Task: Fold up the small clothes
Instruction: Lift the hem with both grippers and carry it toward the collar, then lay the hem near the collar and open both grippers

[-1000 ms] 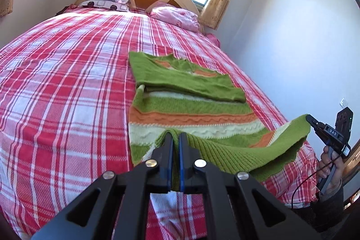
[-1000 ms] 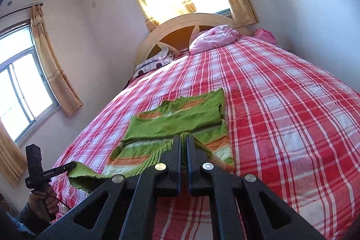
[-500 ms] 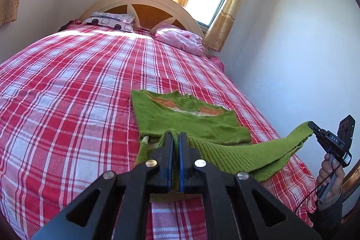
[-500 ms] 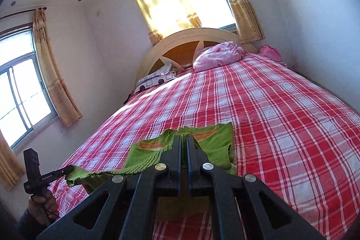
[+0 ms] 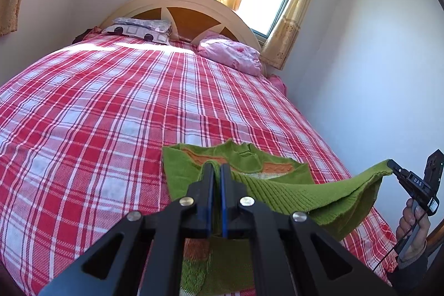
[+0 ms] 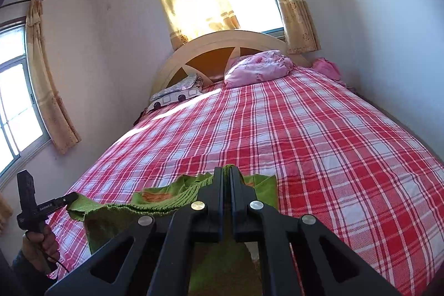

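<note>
Mid-fold on green sweater point(image 5: 291, 196) — left claw point(image 5: 217, 171) and right claw point(image 6: 226, 174) each clamped on hem corner, hem lifted over body on bed point(image 5: 111, 107). Next we reckon: lay hem flush at collar, let go.

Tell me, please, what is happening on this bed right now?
A person is folding a green striped sweater on the red plaid bedspread, with a handheld gripper in each hand. The left gripper and the right gripper are each shut on a corner of the ribbed hem, which hangs stretched between them above the bed. The neckline end lies flat on the bedspread just beyond, so the hem appears to be on its way over toward it.
</note>
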`<control>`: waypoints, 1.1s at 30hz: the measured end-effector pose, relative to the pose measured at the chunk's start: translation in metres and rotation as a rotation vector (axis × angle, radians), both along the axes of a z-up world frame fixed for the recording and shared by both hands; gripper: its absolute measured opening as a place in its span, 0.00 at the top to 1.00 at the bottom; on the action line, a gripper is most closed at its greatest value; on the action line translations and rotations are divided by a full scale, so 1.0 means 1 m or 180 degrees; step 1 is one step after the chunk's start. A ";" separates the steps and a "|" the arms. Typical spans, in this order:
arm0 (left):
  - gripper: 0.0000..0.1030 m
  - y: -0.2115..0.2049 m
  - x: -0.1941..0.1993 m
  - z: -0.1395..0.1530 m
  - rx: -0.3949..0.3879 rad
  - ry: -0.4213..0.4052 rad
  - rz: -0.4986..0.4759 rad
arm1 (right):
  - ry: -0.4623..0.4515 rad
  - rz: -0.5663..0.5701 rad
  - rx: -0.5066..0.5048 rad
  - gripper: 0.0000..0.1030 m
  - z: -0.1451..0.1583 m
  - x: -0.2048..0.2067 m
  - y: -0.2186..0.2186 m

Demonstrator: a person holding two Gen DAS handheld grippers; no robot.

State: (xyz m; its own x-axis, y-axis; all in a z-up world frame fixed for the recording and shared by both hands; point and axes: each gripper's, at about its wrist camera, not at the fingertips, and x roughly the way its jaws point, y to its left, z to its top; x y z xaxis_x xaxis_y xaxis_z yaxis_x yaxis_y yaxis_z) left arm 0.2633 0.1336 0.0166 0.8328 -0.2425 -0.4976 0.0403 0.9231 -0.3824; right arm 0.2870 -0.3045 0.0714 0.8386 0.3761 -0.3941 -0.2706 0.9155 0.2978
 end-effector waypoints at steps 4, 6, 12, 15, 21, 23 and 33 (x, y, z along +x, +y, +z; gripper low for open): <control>0.95 0.002 0.032 -0.009 0.0009 0.0091 0.0014 | 0.0108 -0.0046 -0.0058 0.97 -0.012 0.039 0.006; 0.95 0.002 0.048 -0.014 0.0021 0.0149 0.0019 | 0.0167 -0.0078 -0.0071 0.97 -0.018 0.058 0.008; 0.95 0.009 0.095 -0.040 -0.0009 0.0378 0.0043 | 0.0459 -0.0104 -0.0150 0.97 -0.048 0.118 0.016; 0.95 0.012 0.119 -0.060 -0.0083 0.0558 0.0037 | 0.0591 -0.0136 -0.0209 0.97 -0.066 0.145 0.020; 0.95 0.013 0.153 -0.090 -0.0086 0.0782 0.0089 | 0.0823 -0.0200 -0.0314 0.97 -0.101 0.192 0.027; 0.95 0.015 0.159 -0.097 -0.0090 0.0825 0.0114 | 0.0896 -0.0192 -0.0350 0.97 -0.112 0.205 0.030; 0.68 0.024 0.154 -0.111 -0.0048 0.0869 0.0369 | 0.1076 -0.0438 -0.0218 0.50 -0.137 0.231 0.007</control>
State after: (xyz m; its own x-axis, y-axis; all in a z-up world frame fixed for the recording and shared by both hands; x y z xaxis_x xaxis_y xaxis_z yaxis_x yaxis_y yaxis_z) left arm 0.4176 0.1580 -0.0942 0.6913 -0.1625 -0.7041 -0.1713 0.9098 -0.3782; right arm 0.5177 -0.2973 -0.0651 0.6976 0.2322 -0.6778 -0.0406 0.9573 0.2862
